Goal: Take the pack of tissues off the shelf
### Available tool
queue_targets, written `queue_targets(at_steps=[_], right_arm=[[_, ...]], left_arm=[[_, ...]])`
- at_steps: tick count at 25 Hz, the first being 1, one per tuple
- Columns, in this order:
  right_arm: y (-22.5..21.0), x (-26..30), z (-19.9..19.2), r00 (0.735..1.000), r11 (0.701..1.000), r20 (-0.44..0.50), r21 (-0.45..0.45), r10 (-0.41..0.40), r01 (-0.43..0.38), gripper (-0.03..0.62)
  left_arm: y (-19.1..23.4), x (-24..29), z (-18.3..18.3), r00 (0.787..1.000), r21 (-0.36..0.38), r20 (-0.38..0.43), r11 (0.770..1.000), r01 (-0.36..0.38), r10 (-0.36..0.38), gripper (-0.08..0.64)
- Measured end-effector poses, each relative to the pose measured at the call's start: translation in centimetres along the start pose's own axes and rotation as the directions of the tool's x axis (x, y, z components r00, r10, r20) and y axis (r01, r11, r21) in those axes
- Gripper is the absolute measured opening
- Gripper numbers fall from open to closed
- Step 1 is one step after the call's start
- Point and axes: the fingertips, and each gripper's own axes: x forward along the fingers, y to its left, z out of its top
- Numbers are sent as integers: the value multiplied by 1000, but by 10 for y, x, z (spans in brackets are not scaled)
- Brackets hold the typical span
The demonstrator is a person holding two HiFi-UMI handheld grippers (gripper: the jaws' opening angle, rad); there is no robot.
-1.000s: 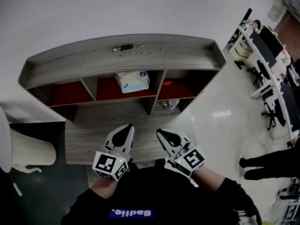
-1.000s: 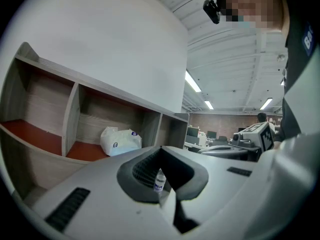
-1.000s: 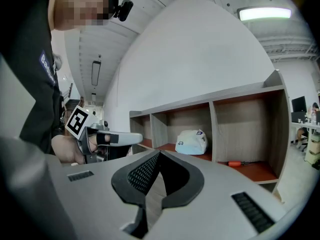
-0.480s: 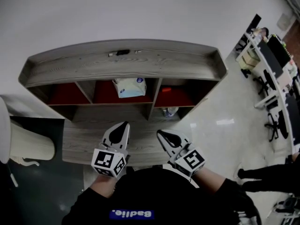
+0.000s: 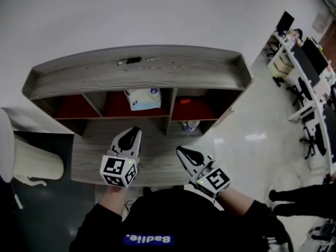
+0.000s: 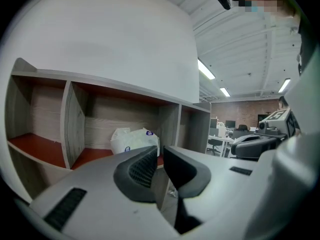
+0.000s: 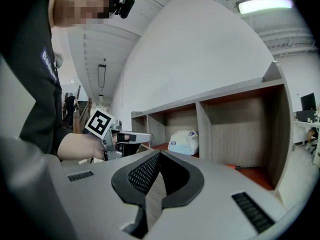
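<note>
Inside the middle cubby of the shelf (image 5: 136, 70) lies the pack of tissues (image 5: 143, 98), far beyond both tongs: left tongs (image 5: 131, 135) empty, jaws just opening to a narrow gap; right tongs (image 5: 185, 152) closed, empty.

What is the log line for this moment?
left gripper: jaws just opening, empty | right gripper: shut | tissue pack: on shelf

A: What do we log for the wooden shelf (image 5: 210, 70)?
B: We've got a pack of tissues (image 5: 143, 98) on the red floor of the middle upper compartment, and a small dark thing (image 5: 134, 60) on the top board.
</note>
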Motion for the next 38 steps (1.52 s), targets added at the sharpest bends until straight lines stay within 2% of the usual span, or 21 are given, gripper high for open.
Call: queue_targets(at_steps=[10, 22, 30, 38], right_arm=[[4, -7, -8, 1000, 1000, -14, 16, -2, 2, 29], [-4, -21, -16, 999, 999, -31, 27, -36, 37, 29], [-7, -20, -17, 999, 998, -26, 40, -47, 48, 29], [-9, -22, -22, 998, 997, -33, 49, -57, 59, 29]], left_arm=[[24, 20, 6, 999, 55, -24, 998, -39, 41, 104], [47, 49, -6, 987, 93, -117, 991, -98, 109, 183], [81, 72, -11, 975, 72, -146, 985, -159, 168, 196], [99, 94, -18, 961, 64, -207, 982, -176, 186, 218]])
